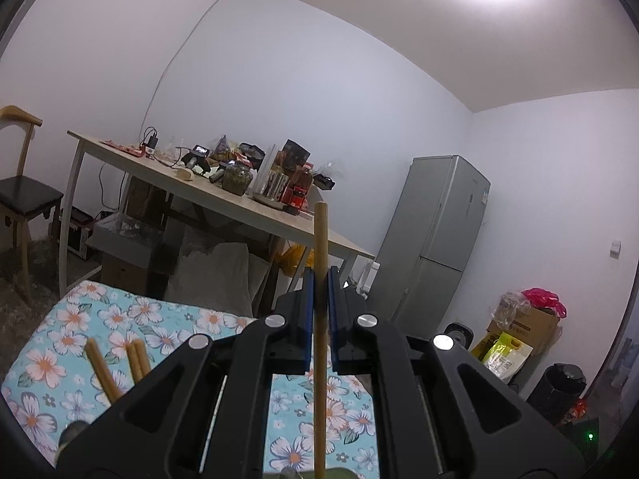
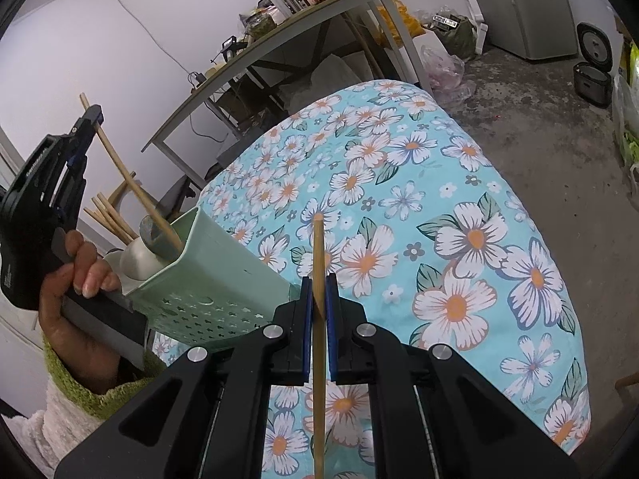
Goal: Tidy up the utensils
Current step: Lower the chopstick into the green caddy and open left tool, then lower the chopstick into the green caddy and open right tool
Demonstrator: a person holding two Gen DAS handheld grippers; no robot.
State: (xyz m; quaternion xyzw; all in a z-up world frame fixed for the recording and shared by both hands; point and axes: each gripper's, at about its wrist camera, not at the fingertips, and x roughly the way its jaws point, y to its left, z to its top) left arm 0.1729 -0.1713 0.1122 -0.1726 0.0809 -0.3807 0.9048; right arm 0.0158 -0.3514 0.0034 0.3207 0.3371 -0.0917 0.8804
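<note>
Floral tablecloth; no writing legible; each hand-held gripper clamps a chopstick.

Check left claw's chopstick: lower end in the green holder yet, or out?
In. Right wrist view shows the left claw shut on the chopstick, its lower end already inside the green holder beside a spoon.

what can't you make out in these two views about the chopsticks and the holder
- Left wrist view: lower end of the chopstick in the left tongs is cut off by the bottom edge.
- Right wrist view: lower end of the chopstick in the right tongs runs off the bottom edge.
- Right wrist view: inside of the green holder is hidden by its own wall.
</note>
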